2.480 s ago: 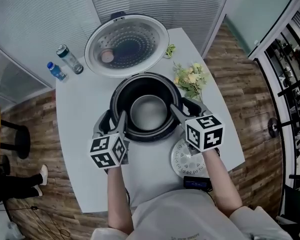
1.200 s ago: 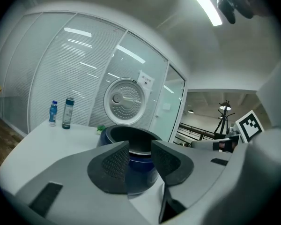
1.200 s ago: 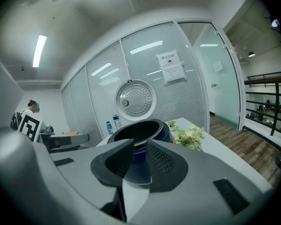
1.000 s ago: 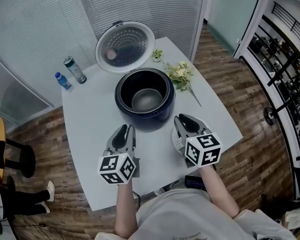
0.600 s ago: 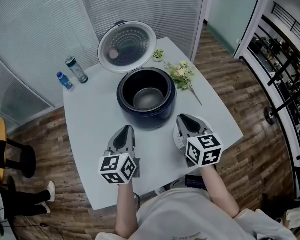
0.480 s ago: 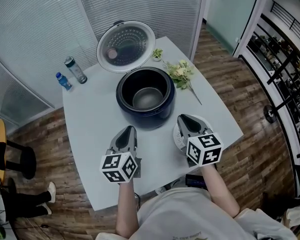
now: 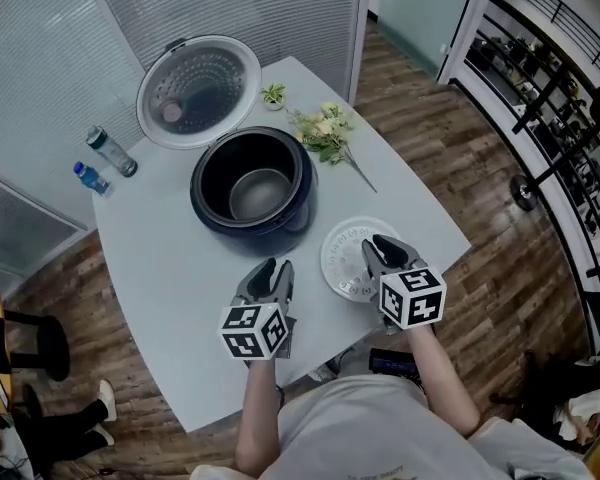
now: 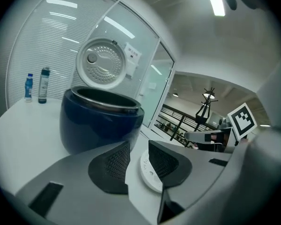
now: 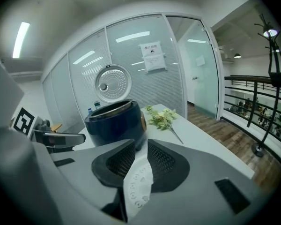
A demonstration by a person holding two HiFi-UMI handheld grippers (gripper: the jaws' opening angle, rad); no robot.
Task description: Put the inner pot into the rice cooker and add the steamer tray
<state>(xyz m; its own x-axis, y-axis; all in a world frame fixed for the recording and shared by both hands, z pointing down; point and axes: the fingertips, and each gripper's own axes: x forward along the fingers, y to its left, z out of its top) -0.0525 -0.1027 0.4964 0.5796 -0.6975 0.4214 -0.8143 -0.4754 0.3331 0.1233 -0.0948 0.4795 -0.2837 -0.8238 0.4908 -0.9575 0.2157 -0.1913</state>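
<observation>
Both grippers have pulled back from the rice cooker (image 7: 212,214) rim to the near side of the table (image 7: 170,268). Inner pot (image 7: 258,194) sits down inside the cooker, lid (image 7: 198,88) thrown open behind. Left gripper (image 7: 271,268): jaws have just been opening, a narrow gap, nothing in it (only tabletop shows through). Right gripper (image 7: 379,245) hangs over the white steamer tray (image 7: 342,256), flat on the table near the cooker; its jaws have just been opening too, narrowly apart, tray showing through, not clamped
</observation>
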